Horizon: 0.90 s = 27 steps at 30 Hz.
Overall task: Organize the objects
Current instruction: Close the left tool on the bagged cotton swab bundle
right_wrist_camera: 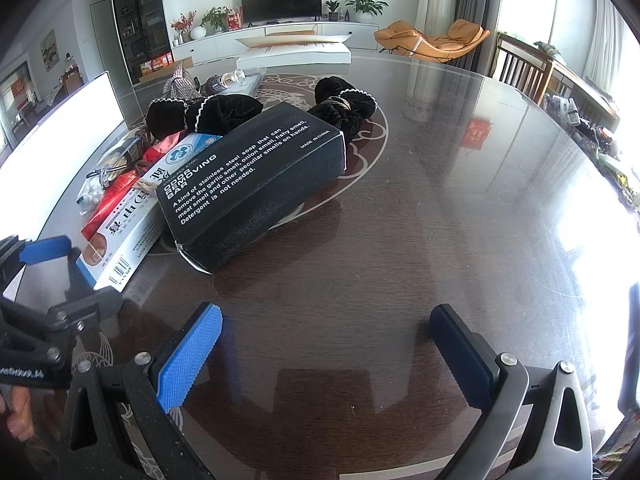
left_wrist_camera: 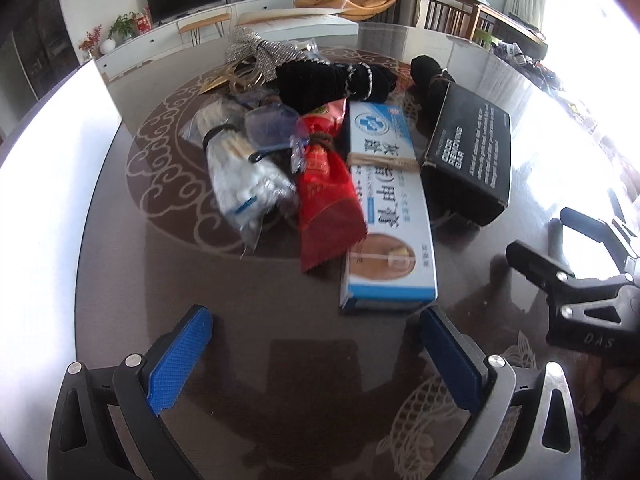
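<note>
Dark glossy surface (right_wrist_camera: pixel 420 208) with pale scroll patterns, living room behind: television (right_wrist_camera: pixel 281 0), potted plants, orange lounge chair (right_wrist_camera: pixel 434 40). Heaped near the middle, a cluster of small things: black box (right_wrist_camera: pixel 248 184) lettered "ODOR REMOVING BAR", lying flat, touching and partly overlapping a long blue-and-white box (left_wrist_camera: pixel 384 208) bound with a straw-coloured tie. Just beside that, red packet (left_wrist_camera: pixel 326 192) and clear bag of cotton swabs (left_wrist_camera: pixel 248 180). Behind them, black velvet pouches (left_wrist_camera: pixel 336 80) with silver trim. Further back, glittery silver bow (left_wrist_camera: pixel 256 54). At the surface's left edge, white upright panel (left_wrist_camera: pixel 52 200).

Left tongs (left_wrist_camera: pixel 316 344) spread wide, blue pads empty, hovering just short of the blue-and-white box's near end. Right tongs (right_wrist_camera: pixel 328 344) likewise spread, holding nothing, above bare wood, near the black box but apart from it.
</note>
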### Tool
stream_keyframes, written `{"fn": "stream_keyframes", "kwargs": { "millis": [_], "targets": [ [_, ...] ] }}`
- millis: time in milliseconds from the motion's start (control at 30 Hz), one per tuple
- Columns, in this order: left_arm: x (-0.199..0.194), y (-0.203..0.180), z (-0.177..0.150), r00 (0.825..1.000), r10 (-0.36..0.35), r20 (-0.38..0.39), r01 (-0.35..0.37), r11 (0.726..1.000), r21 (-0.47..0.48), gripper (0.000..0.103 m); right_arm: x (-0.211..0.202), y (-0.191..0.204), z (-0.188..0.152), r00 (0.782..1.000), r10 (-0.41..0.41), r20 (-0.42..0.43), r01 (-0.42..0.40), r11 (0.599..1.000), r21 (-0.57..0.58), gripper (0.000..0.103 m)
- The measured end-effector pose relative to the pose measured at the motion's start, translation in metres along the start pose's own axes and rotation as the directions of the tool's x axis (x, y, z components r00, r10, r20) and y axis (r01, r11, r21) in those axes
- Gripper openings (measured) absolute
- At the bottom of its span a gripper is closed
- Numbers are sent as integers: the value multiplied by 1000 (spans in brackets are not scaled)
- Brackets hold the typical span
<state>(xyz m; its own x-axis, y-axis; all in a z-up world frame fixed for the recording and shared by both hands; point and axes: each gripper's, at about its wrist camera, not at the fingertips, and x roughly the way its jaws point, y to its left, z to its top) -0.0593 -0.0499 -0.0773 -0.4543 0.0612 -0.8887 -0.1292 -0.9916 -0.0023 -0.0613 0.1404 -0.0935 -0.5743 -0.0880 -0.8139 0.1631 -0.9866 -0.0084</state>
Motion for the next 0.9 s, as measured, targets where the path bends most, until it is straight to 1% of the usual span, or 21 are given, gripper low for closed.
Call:
{"fn": "stream_keyframes", "kwargs": {
  "millis": [33,67,100,133,200,233,300,433,500,533,567,633,667,733,767,800,900],
  "targets": [
    [-3,5,-2,1000,-17,-11,17,1000,-23,103,0,0,0,1000,0,0,0,1000,1,103],
    [-7,11,-2,998,-57,-5,57,997,-54,103,-1,-1,0,1000,0,0,0,1000,1,103],
    [-14,20,0,994,-107,24,108,990,-93,103,-1,-1,0,1000,0,0,0,1000,1,103],
    [-21,28,3,989,-134,61,141,982,-129,103,-1,0,0,1000,0,0,0,1000,1,103],
    [-33,46,13,980,-152,125,176,963,-203,103,-1,-1,0,1000,0,0,0,1000,1,103],
    [-36,52,21,978,-155,139,184,956,-229,103,-1,0,0,1000,0,0,0,1000,1,103],
    [-37,61,38,979,-138,149,173,950,-259,103,-1,0,0,1000,0,0,0,1000,0,103],
    [-27,66,73,984,-53,168,99,956,-276,103,-1,0,0,1000,0,0,0,1000,0,103],
    [-17,73,87,987,-31,157,77,952,-295,97,-1,-1,0,1000,1,0,-1,1000,0,103],
    [-10,74,93,990,-23,141,66,951,-303,91,-1,0,0,1000,1,0,-1,1000,0,103],
    [-7,76,96,992,-15,128,55,949,-312,89,-1,-1,0,1000,0,0,0,1000,0,103],
    [7,78,100,995,14,97,18,946,-324,86,-1,0,0,1000,0,0,0,1000,0,103],
    [14,79,101,996,18,87,11,944,-330,85,-1,-1,0,1000,0,0,0,1000,0,103],
    [24,81,102,996,-2,94,34,938,-345,84,-1,0,0,1000,0,0,0,1000,0,103],
    [28,80,104,997,5,81,23,939,-344,84,0,-1,0,1000,0,0,0,1000,0,103],
    [31,81,105,996,-12,90,43,938,-344,84,-1,0,0,1000,0,0,0,1000,0,103],
    [40,79,110,996,-20,82,46,941,-335,84,0,0,0,1000,0,0,0,1000,0,103]
  ]
}}
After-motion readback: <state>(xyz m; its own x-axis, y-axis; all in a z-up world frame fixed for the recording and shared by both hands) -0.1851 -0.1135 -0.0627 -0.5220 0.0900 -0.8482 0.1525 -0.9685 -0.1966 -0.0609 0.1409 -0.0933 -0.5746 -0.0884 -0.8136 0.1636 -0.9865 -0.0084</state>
